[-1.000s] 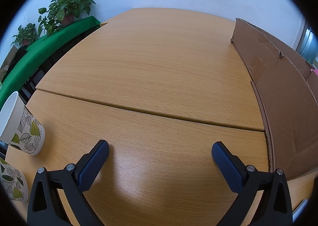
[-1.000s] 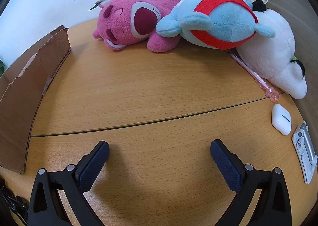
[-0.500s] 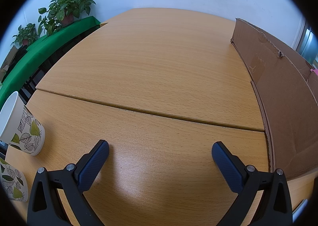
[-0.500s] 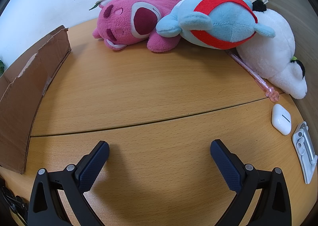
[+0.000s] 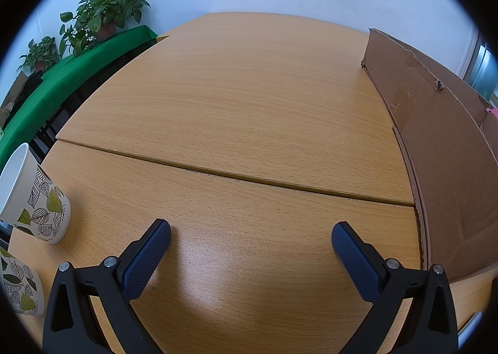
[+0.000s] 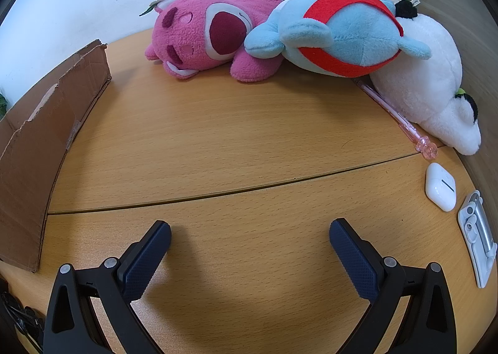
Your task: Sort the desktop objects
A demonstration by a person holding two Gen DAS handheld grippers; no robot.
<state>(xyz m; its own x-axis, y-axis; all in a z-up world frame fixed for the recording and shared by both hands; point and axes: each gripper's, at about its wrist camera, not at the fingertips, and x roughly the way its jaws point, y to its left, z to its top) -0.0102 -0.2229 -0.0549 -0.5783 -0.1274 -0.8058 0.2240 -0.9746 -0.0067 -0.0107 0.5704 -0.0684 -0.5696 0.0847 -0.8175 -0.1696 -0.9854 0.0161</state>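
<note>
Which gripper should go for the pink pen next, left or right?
Right. The right gripper is open and has the pink pen in its view beside the white plush. The left gripper, also open, sees only paper cups and the cardboard box.

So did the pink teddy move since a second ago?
No. The pink teddy lies in the same spot, its back paw against the blue plush, just as far from the cardboard box as before.

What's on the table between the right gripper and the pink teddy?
Nothing: the right wrist view shows only bare table between the open right gripper and the pink teddy.
</note>
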